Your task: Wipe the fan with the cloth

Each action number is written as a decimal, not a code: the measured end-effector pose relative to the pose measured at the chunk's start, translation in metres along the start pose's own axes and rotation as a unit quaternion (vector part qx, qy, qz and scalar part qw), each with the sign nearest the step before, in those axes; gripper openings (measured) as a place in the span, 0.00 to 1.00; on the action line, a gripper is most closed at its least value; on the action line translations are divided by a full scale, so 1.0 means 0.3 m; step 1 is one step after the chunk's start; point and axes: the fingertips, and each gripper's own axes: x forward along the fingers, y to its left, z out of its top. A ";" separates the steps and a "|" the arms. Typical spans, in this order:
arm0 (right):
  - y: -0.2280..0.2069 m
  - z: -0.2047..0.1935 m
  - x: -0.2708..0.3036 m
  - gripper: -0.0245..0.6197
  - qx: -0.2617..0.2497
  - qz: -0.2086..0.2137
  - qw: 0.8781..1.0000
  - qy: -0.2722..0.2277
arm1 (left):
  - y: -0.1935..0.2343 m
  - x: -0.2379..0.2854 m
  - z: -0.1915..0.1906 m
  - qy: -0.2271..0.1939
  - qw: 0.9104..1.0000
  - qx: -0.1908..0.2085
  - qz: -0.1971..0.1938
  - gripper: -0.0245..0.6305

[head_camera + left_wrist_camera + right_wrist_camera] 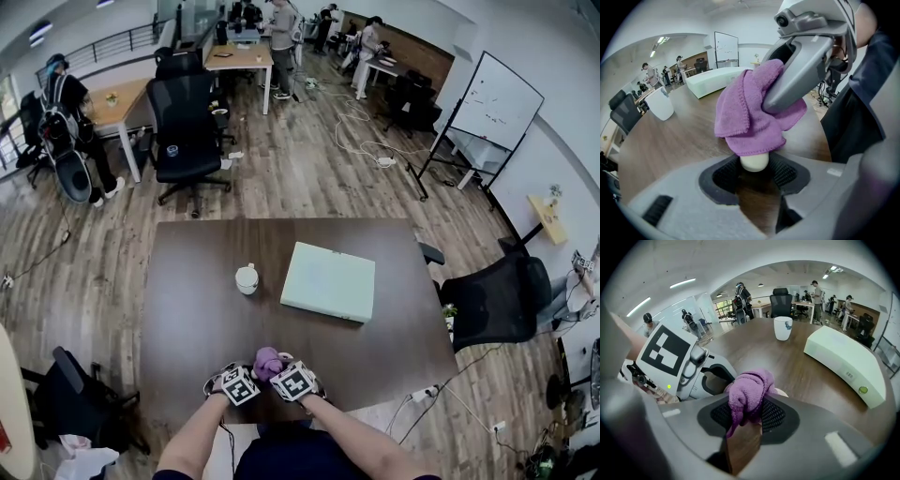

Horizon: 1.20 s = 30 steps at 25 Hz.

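Purple microfibre cloth (750,117) is pinched tight in the right tongs (746,416), which hold it draped over a small cream plastic fan (754,162), hiding all but its rounded end. The left tongs (754,178) clamp that end between their pads, likely to steady the fan while the cloth rubs just above them.

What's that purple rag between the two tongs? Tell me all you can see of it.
The purple terry cloth is soft, fluffy and crumpled, with a stitched hem. It is held over the near edge of the dark wooden table, bunched over a cream-white rounded object, likely the fan, held in the left tongs. The right tongs pinch a fold of it, a tail hanging below.
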 end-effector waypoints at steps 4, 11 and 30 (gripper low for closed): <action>0.016 -0.006 0.013 0.25 -0.007 0.014 1.000 0.004 | 0.001 -0.001 0.006 -0.004 1.000 -0.001 -0.003 0.33; 0.071 -0.047 0.003 0.25 -0.010 0.052 0.998 0.027 | -0.005 -0.001 0.007 -0.004 1.000 -0.001 -0.004 0.33; -0.058 -0.142 -0.091 0.25 0.064 0.057 0.996 0.016 | 0.007 -0.007 0.009 -0.002 1.000 0.002 -0.003 0.33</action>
